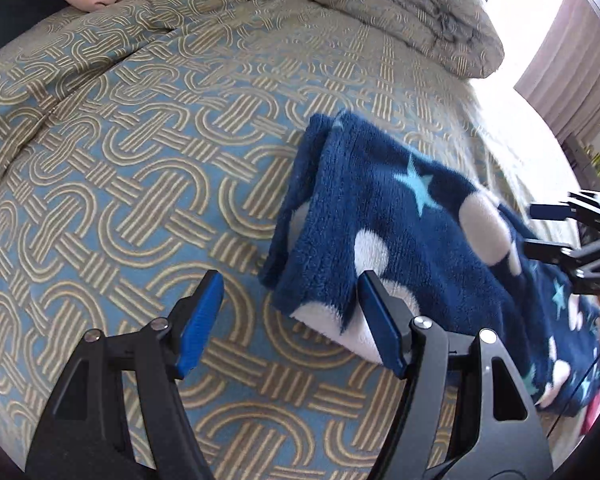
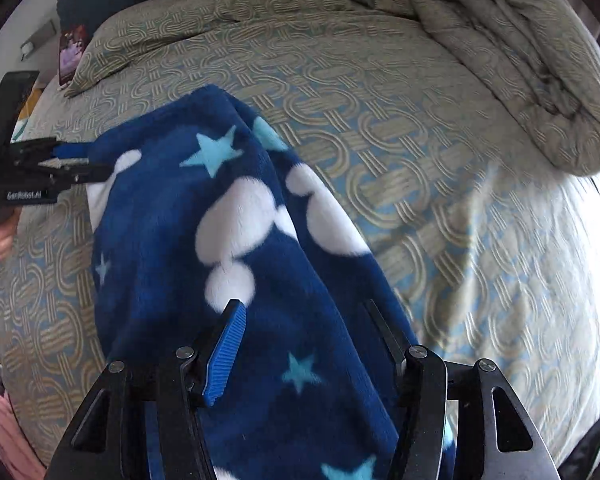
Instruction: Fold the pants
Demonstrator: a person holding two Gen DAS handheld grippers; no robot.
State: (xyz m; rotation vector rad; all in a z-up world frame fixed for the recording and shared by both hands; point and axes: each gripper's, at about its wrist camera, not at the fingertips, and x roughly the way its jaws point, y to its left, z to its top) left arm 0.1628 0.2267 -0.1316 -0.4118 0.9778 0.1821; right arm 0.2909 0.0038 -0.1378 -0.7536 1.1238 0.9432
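the pants [image 2: 204, 240], dark blue fleece with stars and white spots, lie folded in a long strip on the bed [image 1: 120, 168], whose patterned cover has much bare room on the left and up toward the crumpled blanket [image 2: 532, 72]. the left tongs [image 1: 290, 318] stand apart at the near corner of the strip, one finger against the fleece edge. the right tongs [image 2: 304, 344] stand apart over the other end, gripping nothing.
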